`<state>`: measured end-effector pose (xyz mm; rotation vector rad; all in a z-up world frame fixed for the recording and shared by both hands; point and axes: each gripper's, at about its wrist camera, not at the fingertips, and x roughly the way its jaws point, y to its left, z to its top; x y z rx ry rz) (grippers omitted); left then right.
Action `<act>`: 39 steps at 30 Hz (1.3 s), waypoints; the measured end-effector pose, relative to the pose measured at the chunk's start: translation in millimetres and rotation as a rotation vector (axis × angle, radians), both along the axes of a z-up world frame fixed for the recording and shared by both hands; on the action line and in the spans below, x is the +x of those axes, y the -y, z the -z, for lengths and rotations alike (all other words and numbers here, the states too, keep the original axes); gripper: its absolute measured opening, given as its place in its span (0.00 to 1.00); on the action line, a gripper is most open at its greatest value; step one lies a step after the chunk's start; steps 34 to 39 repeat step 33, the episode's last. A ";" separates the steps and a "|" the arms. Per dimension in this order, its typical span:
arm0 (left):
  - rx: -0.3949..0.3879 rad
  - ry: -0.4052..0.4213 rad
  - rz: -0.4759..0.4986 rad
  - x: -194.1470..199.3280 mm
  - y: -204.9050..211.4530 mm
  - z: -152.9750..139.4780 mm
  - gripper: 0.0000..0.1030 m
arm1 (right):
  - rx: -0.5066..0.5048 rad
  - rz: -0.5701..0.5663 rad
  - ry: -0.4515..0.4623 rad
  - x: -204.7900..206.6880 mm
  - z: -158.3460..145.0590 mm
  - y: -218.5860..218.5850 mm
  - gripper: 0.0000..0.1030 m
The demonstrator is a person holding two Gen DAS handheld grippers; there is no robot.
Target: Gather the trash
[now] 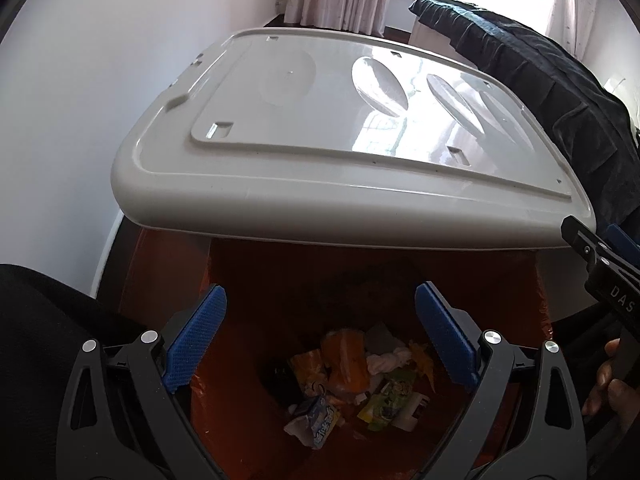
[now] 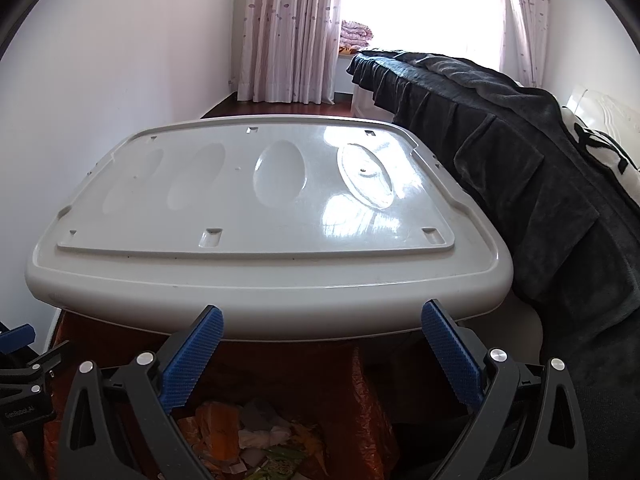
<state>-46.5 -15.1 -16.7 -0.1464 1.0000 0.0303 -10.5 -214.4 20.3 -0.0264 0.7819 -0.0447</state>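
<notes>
- The left gripper hangs over the open bin, its blue pads spread wide apart with nothing between them and touching nothing.
- Straight below it, low in the middle of the left wrist view, the trash lies at the bottom of the orange bin bag: snack wrappers, crumpled white tissue, orange scraps and a blue-and-white packet.
- The right gripper is likewise wide open and empty; its blue pads stand in front of the near edge of the grey lid, though I cannot tell if they touch it.
- That lid fills the centre of both views, raised above the bag's mouth, glossy with window glare.
- In the right wrist view the trash shows at the bottom edge, between the fingers.
- The right gripper also juts in at the right edge of the left view, with a hand below it.
- A dark bedspread runs along the right, pale curtains at the top.
</notes>
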 end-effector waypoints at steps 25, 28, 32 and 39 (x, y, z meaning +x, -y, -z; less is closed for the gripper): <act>0.025 0.055 0.015 -4.9 -0.2 0.4 0.91 | -0.009 -0.003 -0.010 0.2 3.1 1.0 0.95; 0.077 0.048 -0.001 -3.6 -0.1 1.1 0.91 | -0.008 -0.002 -0.008 0.4 2.6 1.5 0.95; 0.058 0.064 0.001 -5.3 -1.7 -1.0 0.91 | -0.002 0.002 -0.008 1.3 2.5 1.7 0.95; 0.063 0.072 0.006 -5.9 -1.1 -2.3 0.91 | 0.000 0.002 -0.007 1.3 2.5 2.1 0.95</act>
